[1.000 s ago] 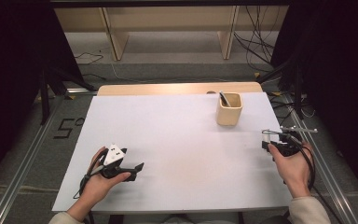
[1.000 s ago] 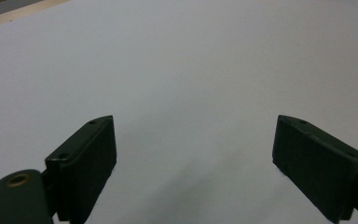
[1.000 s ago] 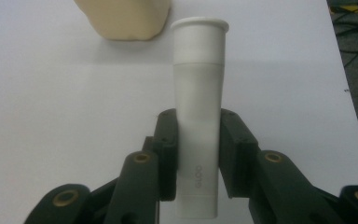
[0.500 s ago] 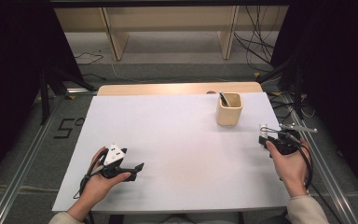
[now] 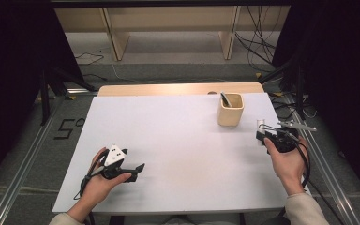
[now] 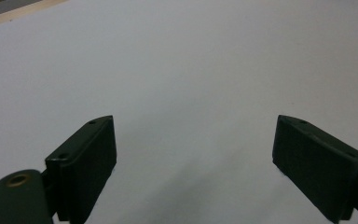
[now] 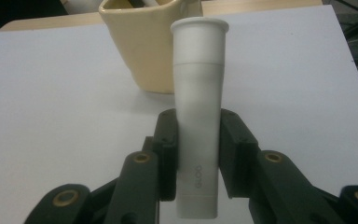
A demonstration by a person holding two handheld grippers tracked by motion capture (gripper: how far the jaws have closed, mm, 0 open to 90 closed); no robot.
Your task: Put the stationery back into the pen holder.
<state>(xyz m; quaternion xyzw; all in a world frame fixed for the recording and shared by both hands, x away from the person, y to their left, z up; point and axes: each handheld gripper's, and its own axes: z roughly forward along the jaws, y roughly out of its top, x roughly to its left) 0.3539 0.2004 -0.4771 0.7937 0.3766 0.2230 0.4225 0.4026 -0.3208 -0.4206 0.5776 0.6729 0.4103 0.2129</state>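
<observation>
We have the white tube (image 7: 198, 116) pinched upright between our right tongs (image 7: 198, 154), low over the table (image 5: 178, 140) just short of the yellow cup (image 5: 230, 110). The pickup looks done; dropping it into the cup remains. Our left tongs (image 6: 196, 158) rest wide open, holding nothing.

White table (image 5: 178, 140), 1 yellow cup (image 5: 230, 110)

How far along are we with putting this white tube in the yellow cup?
Done: the right gripper is shut on the white tube. In hand: it holds the tube upright, short of the yellow cup. Left: carrying it over and dropping it in. The left gripper rests open.
</observation>
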